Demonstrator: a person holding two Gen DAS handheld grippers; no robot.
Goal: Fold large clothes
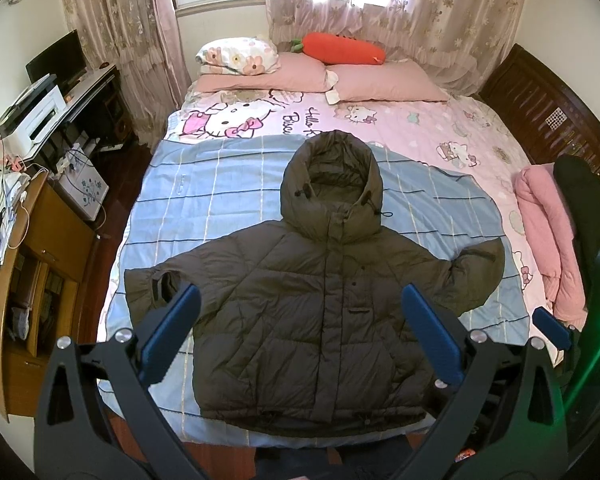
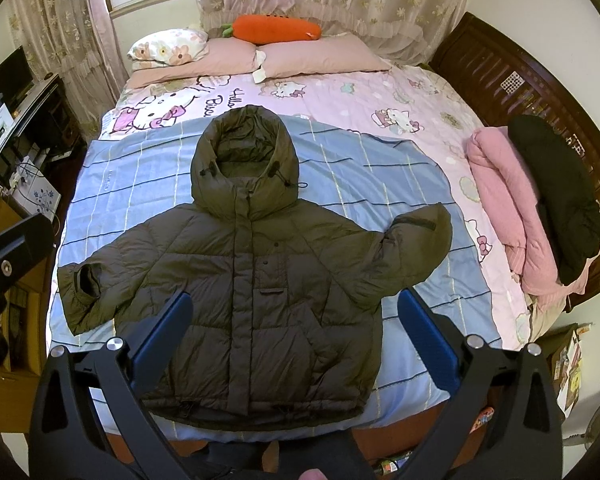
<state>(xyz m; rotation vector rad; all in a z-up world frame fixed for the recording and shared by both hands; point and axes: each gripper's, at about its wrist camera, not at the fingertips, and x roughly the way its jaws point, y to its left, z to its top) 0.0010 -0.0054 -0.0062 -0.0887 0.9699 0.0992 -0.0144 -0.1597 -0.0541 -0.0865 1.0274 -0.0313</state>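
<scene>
A dark olive hooded puffer jacket [image 1: 312, 312] lies flat, front up, on a blue checked sheet [image 1: 204, 200] on the bed, hood toward the pillows, both sleeves spread out. It also shows in the right wrist view [image 2: 260, 288]. My left gripper [image 1: 300, 296] is open and empty, held above the jacket's lower half. My right gripper [image 2: 296, 304] is open and empty, also above the jacket's lower half. One blue finger of the right gripper [image 1: 552, 328] shows at the right in the left wrist view.
Pink pillows [image 1: 384, 80] and a carrot plush [image 1: 340, 50] lie at the bed's head. Folded pink and black clothes [image 2: 532, 208] are stacked at the bed's right edge by the wooden headboard [image 2: 508, 80]. A desk and cabinet [image 1: 40, 232] stand left of the bed.
</scene>
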